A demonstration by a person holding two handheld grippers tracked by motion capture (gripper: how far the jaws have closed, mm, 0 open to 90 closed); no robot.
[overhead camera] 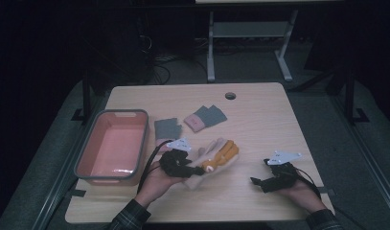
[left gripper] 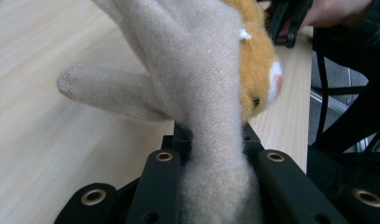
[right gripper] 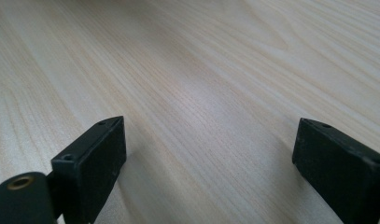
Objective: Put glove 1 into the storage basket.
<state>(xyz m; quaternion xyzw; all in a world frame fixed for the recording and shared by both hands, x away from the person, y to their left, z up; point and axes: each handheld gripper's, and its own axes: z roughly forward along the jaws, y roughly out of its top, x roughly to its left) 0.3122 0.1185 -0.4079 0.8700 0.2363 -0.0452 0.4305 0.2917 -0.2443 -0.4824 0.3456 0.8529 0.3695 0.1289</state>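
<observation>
Bench (overhead camera: 259, 110): pale wood, carried everything.
Tub (overhead camera: 87, 153): pink inside, grey rim, well left of the plush glove.
Plush glove (overhead camera: 216, 158): cream and orange, lay on the bench, near its front edge.
My left gripper (overhead camera: 195, 171): fingers (left gripper: 157, 186) clamped on the glove's cream cuff.
My right gripper (overhead camera: 256, 182): right of the glove, apart from it, fingers (right gripper: 92, 163) spread wide over bare wood.

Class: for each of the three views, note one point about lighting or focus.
High view: dim, the room behind the table nearly black. Left gripper view: bright, the plush glove sharp. Right gripper view: soft sheen on the wood, far grain blurred.
</observation>
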